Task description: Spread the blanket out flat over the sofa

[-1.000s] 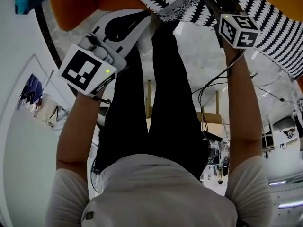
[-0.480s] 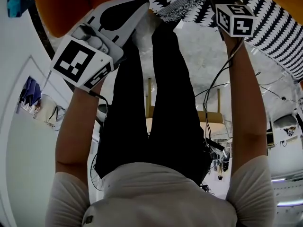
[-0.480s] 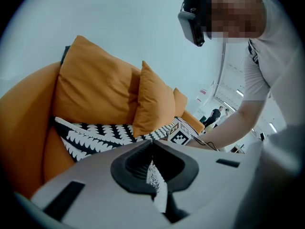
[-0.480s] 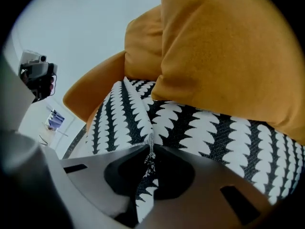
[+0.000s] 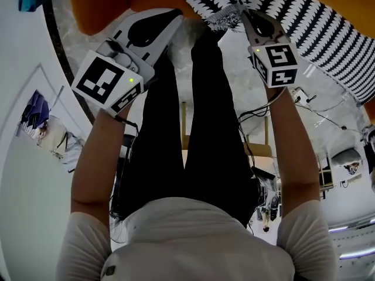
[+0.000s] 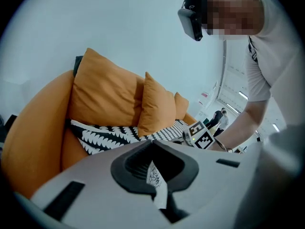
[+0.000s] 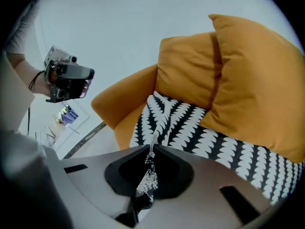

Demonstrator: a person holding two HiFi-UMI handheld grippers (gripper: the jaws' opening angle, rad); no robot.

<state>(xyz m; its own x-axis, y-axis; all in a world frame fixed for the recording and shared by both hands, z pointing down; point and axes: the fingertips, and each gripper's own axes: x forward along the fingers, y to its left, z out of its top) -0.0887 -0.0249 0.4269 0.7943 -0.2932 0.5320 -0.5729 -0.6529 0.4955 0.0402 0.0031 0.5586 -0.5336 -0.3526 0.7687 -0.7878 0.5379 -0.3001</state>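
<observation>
The left hand-held gripper (image 6: 152,147) and the right hand-held gripper (image 7: 151,150) each clamp the fringed edge of the blanket (image 5: 304,22). The right one's jaws have just been closing on it. Orange cushions (image 7: 248,80) overlap its far side on the sofa (image 7: 119,104).

Looking at a living-room set staged in a bright studio hall: seeing an orange sofa (image 6: 33,142), plump cushions (image 6: 107,94), a patterned blanket (image 7: 190,128); also spotting cables (image 5: 321,111) trailing over pale marbled floor (image 5: 246,81), people (image 6: 220,117) standing far behind.
</observation>
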